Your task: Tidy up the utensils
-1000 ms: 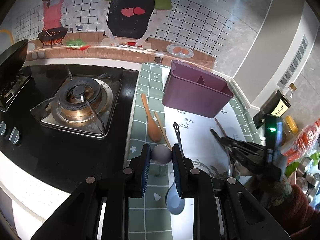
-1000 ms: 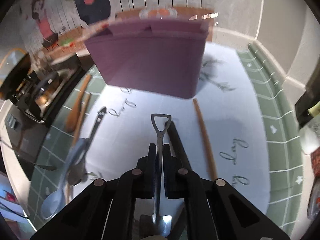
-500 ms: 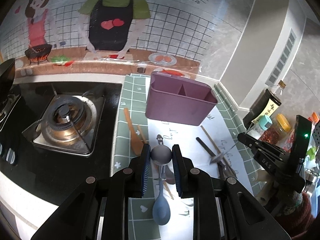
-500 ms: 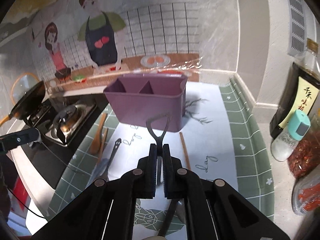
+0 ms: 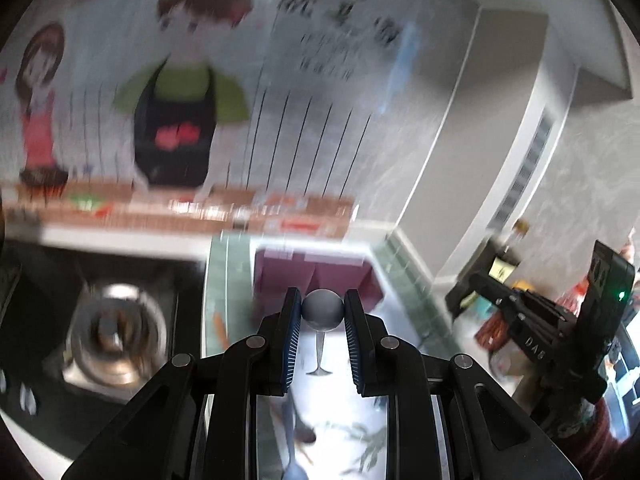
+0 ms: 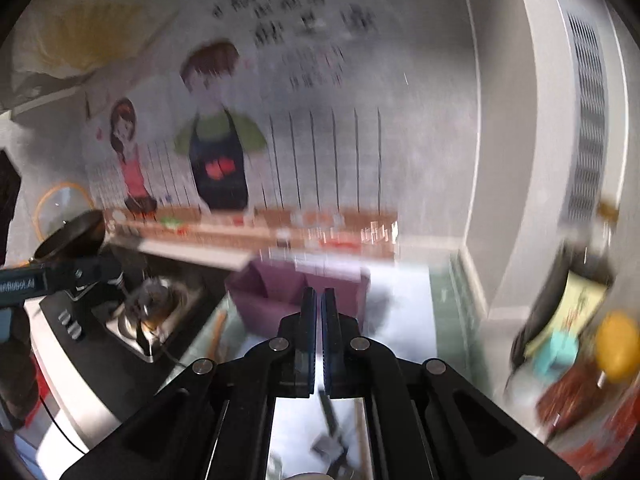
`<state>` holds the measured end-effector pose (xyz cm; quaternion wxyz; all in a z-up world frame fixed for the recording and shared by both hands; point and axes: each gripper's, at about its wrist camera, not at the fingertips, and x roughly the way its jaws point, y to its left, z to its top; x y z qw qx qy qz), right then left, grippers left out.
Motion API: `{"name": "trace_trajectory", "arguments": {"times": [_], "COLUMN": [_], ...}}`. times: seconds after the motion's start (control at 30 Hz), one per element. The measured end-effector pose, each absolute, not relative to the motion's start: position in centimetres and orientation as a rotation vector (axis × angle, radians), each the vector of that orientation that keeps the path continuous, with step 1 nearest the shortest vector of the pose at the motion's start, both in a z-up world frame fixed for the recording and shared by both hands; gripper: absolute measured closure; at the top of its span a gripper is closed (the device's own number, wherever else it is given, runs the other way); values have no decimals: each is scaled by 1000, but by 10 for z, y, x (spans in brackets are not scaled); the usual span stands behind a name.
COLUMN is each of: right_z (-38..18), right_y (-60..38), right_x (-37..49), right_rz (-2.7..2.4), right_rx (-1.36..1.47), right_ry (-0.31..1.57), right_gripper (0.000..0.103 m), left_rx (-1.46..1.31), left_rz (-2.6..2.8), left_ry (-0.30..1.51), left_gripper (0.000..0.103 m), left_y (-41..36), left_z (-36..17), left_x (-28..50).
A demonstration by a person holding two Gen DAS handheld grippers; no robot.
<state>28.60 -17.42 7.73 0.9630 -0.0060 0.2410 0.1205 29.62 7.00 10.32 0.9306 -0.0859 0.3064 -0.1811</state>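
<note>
Both views are motion-blurred. My left gripper is shut on the round grey end of a spoon; its thin stem hangs down between the fingers. The purple utensil holder stands just beyond, below the gripper. My right gripper has its jaws almost together; the slotted metal utensil it held earlier no longer shows above the tips, and only a thin sliver shows below them. The purple holder is beyond it. Other utensils lie on the white mat below.
A gas stove is at the left on a black hob. Bottles and jars stand at the right by the wall. The right gripper shows at the right of the left wrist view. An illustrated tiled wall is behind.
Both grippers have risen and tilted up, so the wall fills more of each view. The spoon stays in the left gripper. The slotted utensil has dropped out of sight in the right gripper.
</note>
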Motion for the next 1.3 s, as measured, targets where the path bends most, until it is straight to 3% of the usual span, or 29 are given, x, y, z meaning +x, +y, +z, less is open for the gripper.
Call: {"name": "trace_trajectory", "arguments": {"times": [0.17,0.3,0.63,0.9,1.3], "right_z": [63,9,-98,-96,-125], "right_y": [-188,-211,-260,-223,-266], "right_x": [300,305,317,316,347], "right_rz": [241,222,94,200,-61], "right_rx": [-9,84,334,189,404], "right_ry": [575,737,1005,1003,1046], "right_gripper": [99,91,87,81,81], "left_rx": [-188,-214,-238,-263,-281], "left_rz": [-353,-321,-257,-220,-213], "left_ry": [618,698,817,860,891], "left_gripper": [81,81,81,81,80], "left_y": [75,81,93,104,109], "left_z": [106,74,20,4,-4], "left_x": [304,305,282,269,261]}}
